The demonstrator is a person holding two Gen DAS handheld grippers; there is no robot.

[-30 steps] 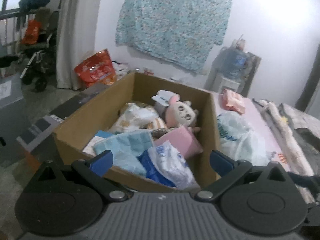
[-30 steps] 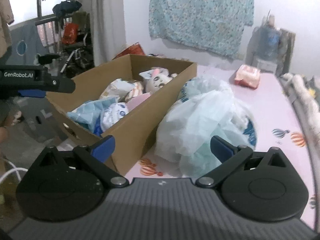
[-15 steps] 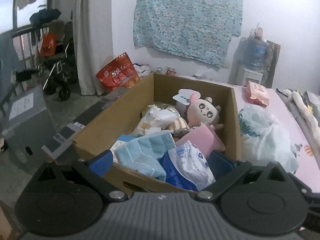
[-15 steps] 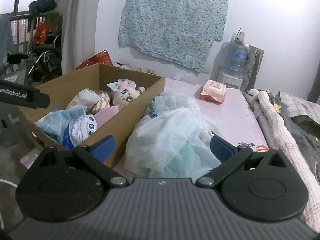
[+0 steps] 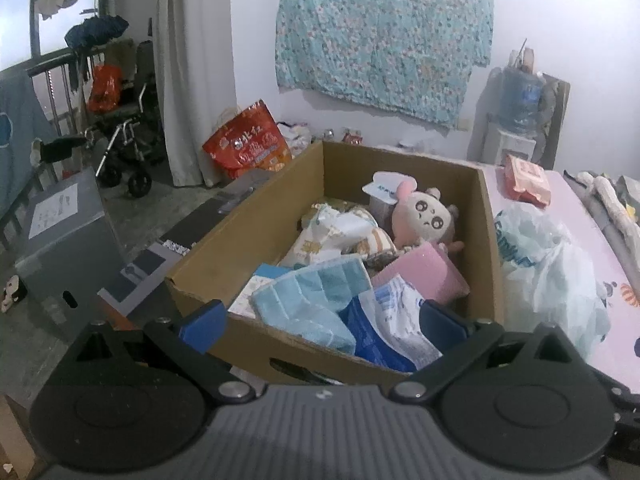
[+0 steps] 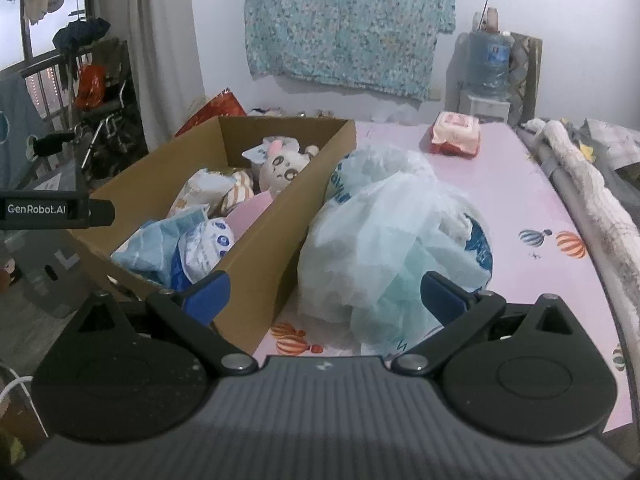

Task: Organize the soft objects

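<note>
Both grippers, left (image 5: 322, 322) and right (image 6: 324, 290), spread and empty; box (image 5: 248, 240) of soft goods ahead of left jaws, bag (image 6: 384, 232) between right jaws: pinch bunched folds, lift slowly.

**Left tongs wide over packed box**

Left tongs (image 5: 322, 322) hung spread & empty at near edge of cardboard box (image 5: 248, 232). Inside: pink plush (image 5: 424, 216) at far end, pink pad (image 5: 428, 276) mid, blue towel (image 5: 312, 296) & blue-white packet (image 5: 396, 332) nearest. Plastic bag (image 5: 548, 272) just beside box, on pink counter (image 5: 560, 196).
</note>
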